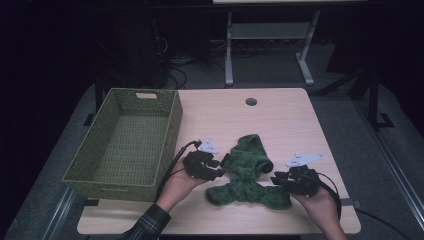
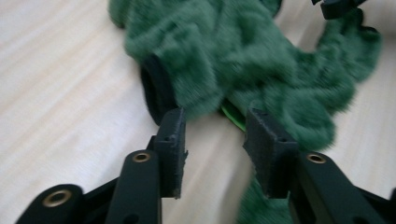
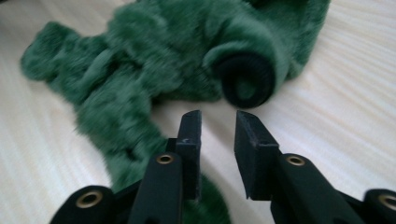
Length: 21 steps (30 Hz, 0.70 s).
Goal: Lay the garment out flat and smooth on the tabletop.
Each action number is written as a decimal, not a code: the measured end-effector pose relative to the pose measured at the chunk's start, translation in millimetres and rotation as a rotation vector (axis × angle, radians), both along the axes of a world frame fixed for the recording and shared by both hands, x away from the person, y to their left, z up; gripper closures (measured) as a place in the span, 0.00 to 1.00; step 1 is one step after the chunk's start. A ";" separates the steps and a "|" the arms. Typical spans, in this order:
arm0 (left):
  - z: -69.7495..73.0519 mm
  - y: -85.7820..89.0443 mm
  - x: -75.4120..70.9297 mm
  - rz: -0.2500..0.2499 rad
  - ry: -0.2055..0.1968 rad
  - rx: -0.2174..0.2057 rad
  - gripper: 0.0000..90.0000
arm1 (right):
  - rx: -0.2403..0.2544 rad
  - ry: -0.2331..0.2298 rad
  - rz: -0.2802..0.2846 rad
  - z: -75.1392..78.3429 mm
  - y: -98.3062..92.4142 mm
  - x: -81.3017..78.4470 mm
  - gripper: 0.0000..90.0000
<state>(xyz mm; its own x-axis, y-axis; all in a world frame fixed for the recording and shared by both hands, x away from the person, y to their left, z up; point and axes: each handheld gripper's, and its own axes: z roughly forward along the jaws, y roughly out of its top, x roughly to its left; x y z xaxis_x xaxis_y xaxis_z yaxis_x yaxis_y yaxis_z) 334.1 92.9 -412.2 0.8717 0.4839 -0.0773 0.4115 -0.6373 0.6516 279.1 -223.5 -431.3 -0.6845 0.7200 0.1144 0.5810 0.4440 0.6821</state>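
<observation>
Green fuzzy sweater [image 1: 247, 172] crumpled on counter [image 1: 280, 120]; left tongs [image 1: 216, 169] and right tongs [image 1: 276, 180] low at either side, pointing inward, both released, gripping nothing.

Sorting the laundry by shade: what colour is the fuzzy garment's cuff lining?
Black inside the dark green fuzzy garment; its cuff lining shows best in the right gripper view.

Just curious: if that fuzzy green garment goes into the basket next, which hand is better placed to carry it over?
Probably the left. The left gripper sits between the green garment and the woven basket; the right gripper is on the far side. Both stand open, gripping nothing.
</observation>
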 end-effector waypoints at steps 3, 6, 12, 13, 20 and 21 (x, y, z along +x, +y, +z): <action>-1.8 -3.5 9.4 0.009 0.006 -0.002 0.61 | -0.003 0.010 -0.014 -1.4 -0.3 9.2 0.75; -3.8 -7.7 19.2 0.011 0.012 0.002 0.59 | 0.008 0.022 -0.030 -3.0 -1.5 18.9 0.72; -10.0 -18.0 35.0 0.012 0.050 -0.011 0.56 | 0.023 0.036 -0.036 -5.9 1.6 35.2 0.78; -11.6 -20.0 36.8 0.005 0.063 -0.009 0.57 | 0.020 0.036 -0.031 -6.1 2.4 36.9 0.82; -23.1 -30.1 40.4 -0.034 0.088 0.000 0.95 | 0.019 0.023 -0.023 -2.7 10.0 44.1 0.92; -21.8 -29.8 38.9 -0.031 0.090 -0.008 0.96 | 0.019 0.018 -0.021 -1.1 10.7 44.6 0.92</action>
